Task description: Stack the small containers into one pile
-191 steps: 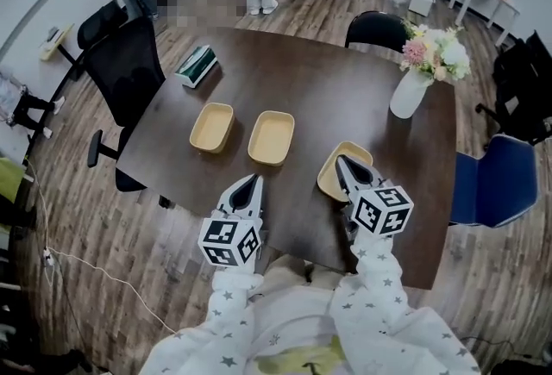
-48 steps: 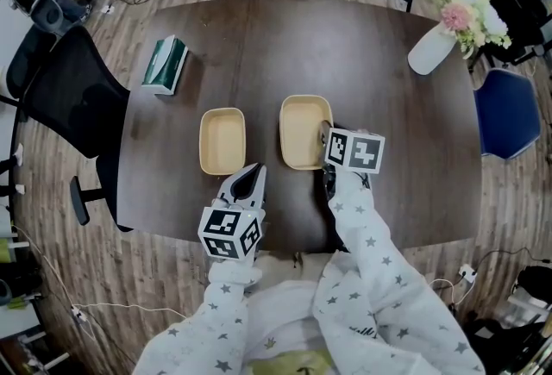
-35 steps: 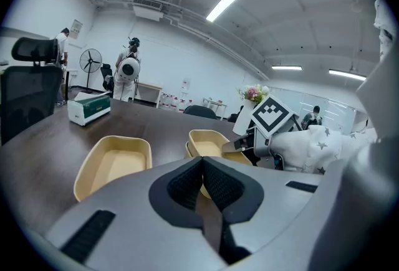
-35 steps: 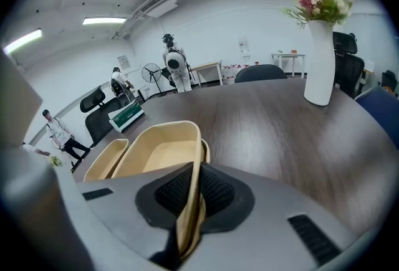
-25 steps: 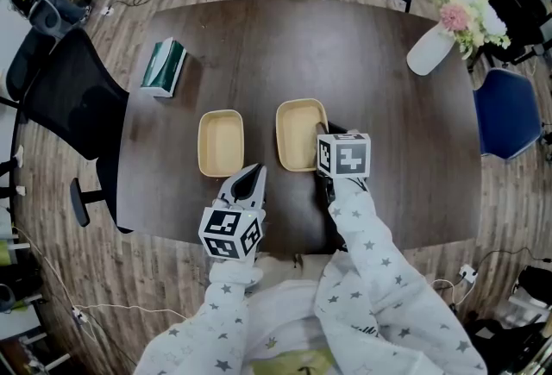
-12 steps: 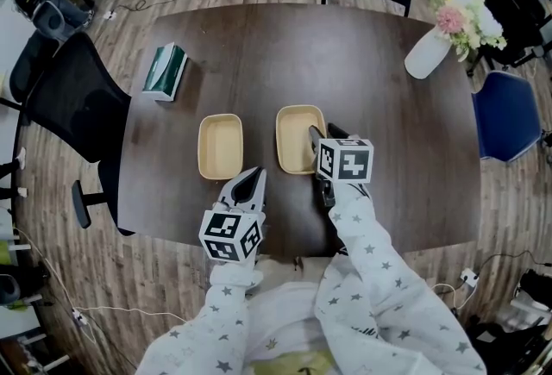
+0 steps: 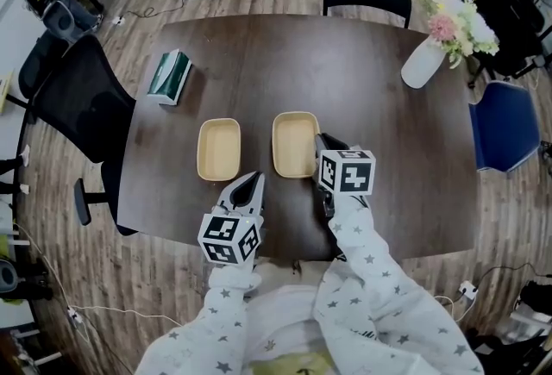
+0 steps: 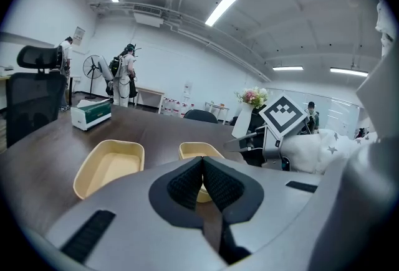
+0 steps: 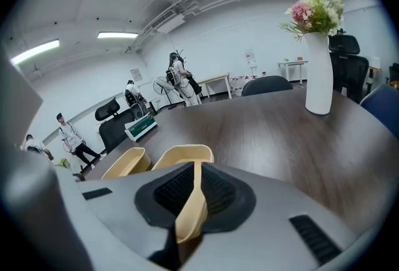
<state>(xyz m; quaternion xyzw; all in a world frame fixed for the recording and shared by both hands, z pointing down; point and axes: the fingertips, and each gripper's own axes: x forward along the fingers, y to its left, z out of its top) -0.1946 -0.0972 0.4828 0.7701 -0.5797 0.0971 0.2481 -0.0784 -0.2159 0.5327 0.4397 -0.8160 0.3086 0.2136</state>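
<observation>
Two fingers (image 9: 169, 194) of the right gripper (image 9: 192, 192) just closed on the container (image 7: 293, 145) rim.

Containers (image 7: 218, 148) abreast, box (image 7: 169, 77) left — vase (image 7: 423, 63) right

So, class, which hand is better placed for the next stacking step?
Right: the right tool has just closed on the rim of the right container; the left tool is shut, empty, short of the left container.
</observation>
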